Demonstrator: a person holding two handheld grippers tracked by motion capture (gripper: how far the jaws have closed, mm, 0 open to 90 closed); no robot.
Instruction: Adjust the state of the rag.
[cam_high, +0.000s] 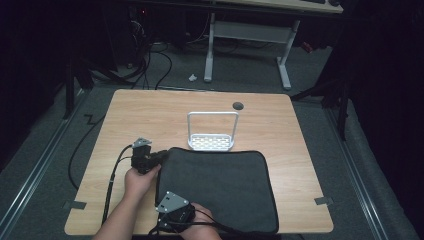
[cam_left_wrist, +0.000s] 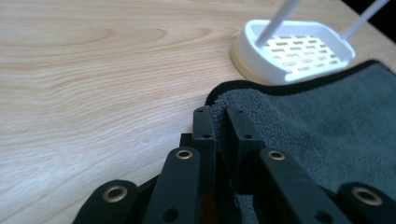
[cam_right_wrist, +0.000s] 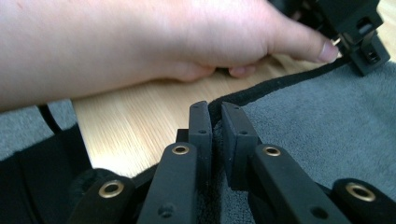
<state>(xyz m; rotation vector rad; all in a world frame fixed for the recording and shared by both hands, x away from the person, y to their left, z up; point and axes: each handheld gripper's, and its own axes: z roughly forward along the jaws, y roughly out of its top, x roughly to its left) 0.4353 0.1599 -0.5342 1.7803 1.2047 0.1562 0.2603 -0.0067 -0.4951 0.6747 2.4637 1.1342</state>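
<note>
**Q:** While you've got both hands down on that mat, what's each claw actually doing?

**A:** Your left gripper (cam_high: 161, 156) is clamped on the far left corner of the dark grey mat (cam_high: 220, 187). In the left gripper view you can see the fuzzy grey fabric and its black piping squeezed between the two black jaws, with the left gripper (cam_left_wrist: 219, 116) sitting right at the mat's (cam_left_wrist: 322, 126) corner.

**Q:** And the right one?

**A:** Same deal. Your right gripper (cam_right_wrist: 215, 112) is pinching the mat's (cam_right_wrist: 322, 121) left edge, nearer to you, jaws nearly together with the black trim caught between them. From the high view it sits at the near left corner, right gripper (cam_high: 175, 210) under its grey plate, your right hand (cam_high: 200, 227) wrapped around it.

**Q:** Where's the mat lying?

**A:** Flat on the wooden table (cam_high: 150, 107), taking up the near middle and right. Its far edge sits just beside the white slotted tray (cam_high: 211, 142) with the tall hoop handle; I can't tell if they touch. Your left hand (cam_right_wrist: 154, 42) shows big in the right gripper view, thumb reaching toward the other gripper. A small dark round spot (cam_high: 238, 105) sits on the table beyond the tray.
</note>
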